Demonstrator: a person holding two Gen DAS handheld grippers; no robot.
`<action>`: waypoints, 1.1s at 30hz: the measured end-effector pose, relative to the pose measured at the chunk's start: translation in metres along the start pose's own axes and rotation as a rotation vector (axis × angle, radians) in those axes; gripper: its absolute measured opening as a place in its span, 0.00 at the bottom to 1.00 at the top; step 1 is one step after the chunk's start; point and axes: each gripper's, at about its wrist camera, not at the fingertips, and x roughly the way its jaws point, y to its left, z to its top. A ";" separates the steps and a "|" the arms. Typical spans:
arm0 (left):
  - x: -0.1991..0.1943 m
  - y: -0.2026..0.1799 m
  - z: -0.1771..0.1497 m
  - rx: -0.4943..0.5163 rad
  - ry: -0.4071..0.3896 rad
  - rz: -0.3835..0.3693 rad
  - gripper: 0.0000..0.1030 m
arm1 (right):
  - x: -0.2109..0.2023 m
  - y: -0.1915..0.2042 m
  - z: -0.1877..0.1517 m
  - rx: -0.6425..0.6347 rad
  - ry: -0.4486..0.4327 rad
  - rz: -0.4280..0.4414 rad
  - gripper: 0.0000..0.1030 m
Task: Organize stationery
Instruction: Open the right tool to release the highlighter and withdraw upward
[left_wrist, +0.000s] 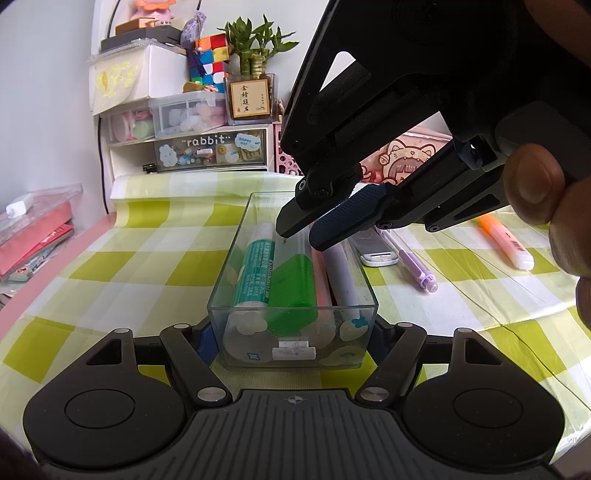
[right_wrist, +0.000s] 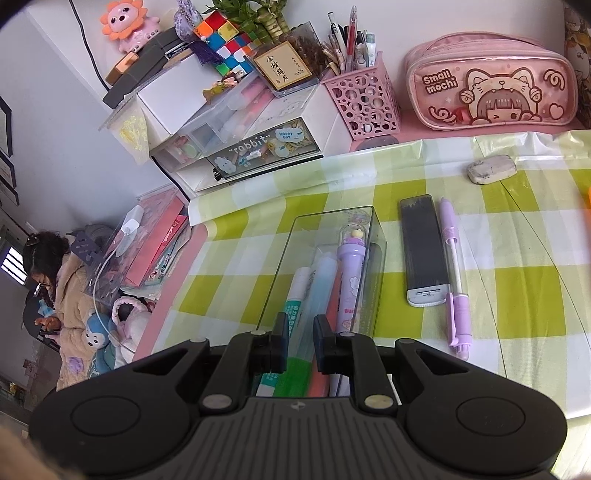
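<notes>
Left tongs (left_wrist: 291, 334) pinching near end of clear box (left_wrist: 236, 266), which sits center on checkered tabletop (left_wrist: 122, 258). Inside: green glue stick (left_wrist: 253, 266), green tube (left_wrist: 293, 284), white pen (left_wrist: 345, 273). Right tongs (left_wrist: 301, 230) hang over far end of box, tips nearly pressed together, nothing between them. At 3 o'clock of box: grey lead case (right_wrist: 424, 251), purple pencil (right_wrist: 456, 273), 1 orange highlighter (left_wrist: 508, 242). Eraser (right_wrist: 491, 169) at 1 o'clock, pink pencil case (right_wrist: 491, 81) beyond it.

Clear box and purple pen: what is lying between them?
A flat dark case lies between the clear box and the purple pen, shown in the right wrist view.
</notes>
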 end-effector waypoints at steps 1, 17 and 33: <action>0.000 0.000 0.000 0.000 0.000 0.000 0.71 | -0.001 0.000 0.000 -0.003 -0.002 0.007 0.05; 0.001 0.000 0.000 0.001 0.000 0.000 0.71 | -0.006 -0.005 0.001 -0.006 -0.011 0.032 0.06; 0.001 0.000 0.001 0.001 0.000 -0.001 0.71 | -0.002 -0.008 -0.003 0.002 -0.007 0.097 0.07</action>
